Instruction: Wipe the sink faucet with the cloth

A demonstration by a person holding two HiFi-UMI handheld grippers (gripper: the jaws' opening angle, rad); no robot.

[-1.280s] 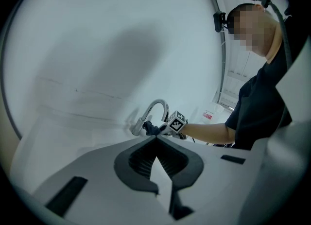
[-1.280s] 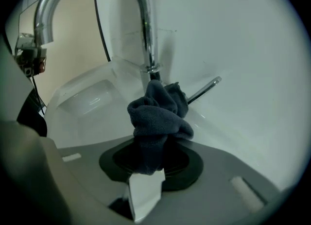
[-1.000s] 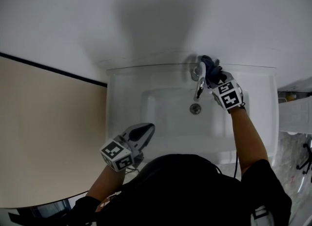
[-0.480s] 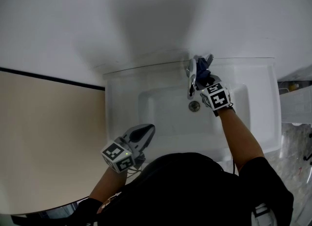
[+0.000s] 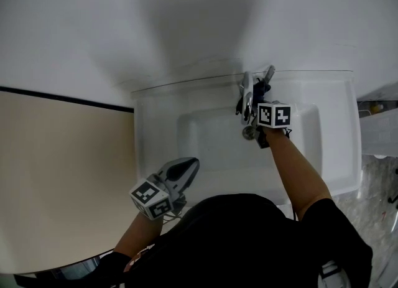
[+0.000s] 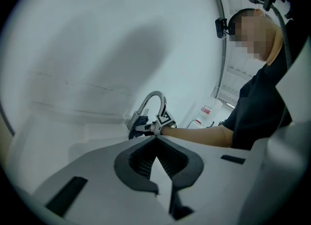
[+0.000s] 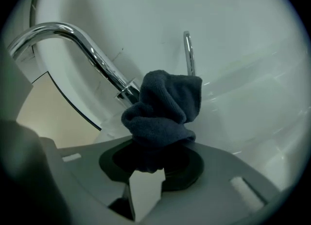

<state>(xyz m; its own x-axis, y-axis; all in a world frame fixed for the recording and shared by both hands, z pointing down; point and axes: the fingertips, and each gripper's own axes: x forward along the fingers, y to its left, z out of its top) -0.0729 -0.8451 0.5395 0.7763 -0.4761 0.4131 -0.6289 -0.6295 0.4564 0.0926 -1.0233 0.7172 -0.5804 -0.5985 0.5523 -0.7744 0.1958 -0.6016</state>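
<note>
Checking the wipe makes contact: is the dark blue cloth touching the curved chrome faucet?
Touching. The right gripper view shows the bunched dark blue cloth, clamped in the right gripper, pressed against the lower stem of the curved chrome faucet.

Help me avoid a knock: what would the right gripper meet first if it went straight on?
Likely the faucet: the cloth clamped in the right gripper sits by its lower stem and would press there first; depth is unclear.
</note>
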